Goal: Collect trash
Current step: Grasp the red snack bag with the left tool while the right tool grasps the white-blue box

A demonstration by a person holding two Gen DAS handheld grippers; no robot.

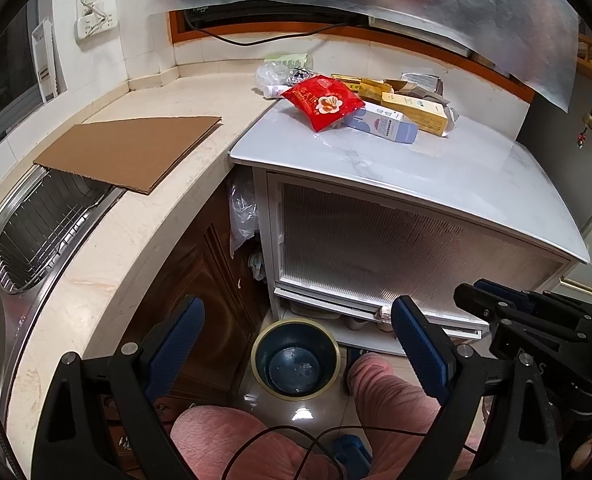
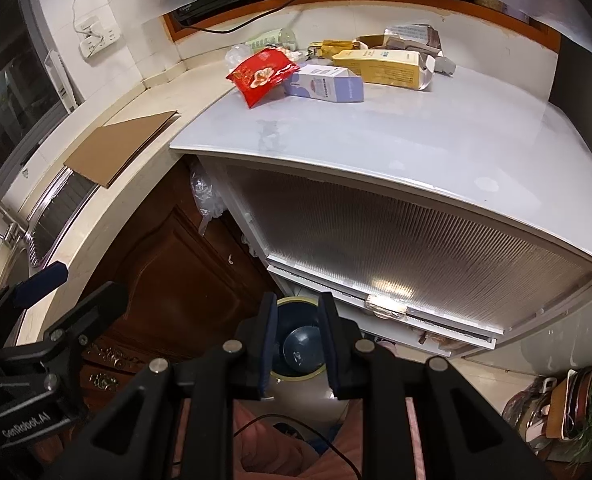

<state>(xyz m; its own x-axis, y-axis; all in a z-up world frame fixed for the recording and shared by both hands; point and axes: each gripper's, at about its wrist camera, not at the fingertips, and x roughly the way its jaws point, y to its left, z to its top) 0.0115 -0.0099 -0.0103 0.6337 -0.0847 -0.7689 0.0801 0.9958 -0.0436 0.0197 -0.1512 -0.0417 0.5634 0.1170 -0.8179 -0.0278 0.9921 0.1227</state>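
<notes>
A pile of trash lies at the back of the white cabinet top (image 1: 436,168) (image 2: 416,140): a red snack bag (image 1: 323,101) (image 2: 261,74), a white-and-blue carton (image 1: 382,122) (image 2: 326,86), a yellow box (image 1: 416,114) (image 2: 380,66), crumpled plastic (image 1: 269,74) and foil wrappers. A dark blue bin (image 1: 296,358) (image 2: 298,346) with a pale rim stands on the floor below, with nothing visible in it. My left gripper (image 1: 298,334) is open and empty, low above the bin. My right gripper (image 2: 296,344) is narrowly open and empty, also over the bin.
A flat cardboard sheet (image 1: 129,150) (image 2: 121,146) lies on the beige counter, partly over the steel sink (image 1: 43,224). A brown cabinet door (image 2: 175,276) is to the left of the bin. A plastic bag (image 1: 241,212) hangs between the cabinets. Pink-clad legs (image 1: 392,388) stand by the bin.
</notes>
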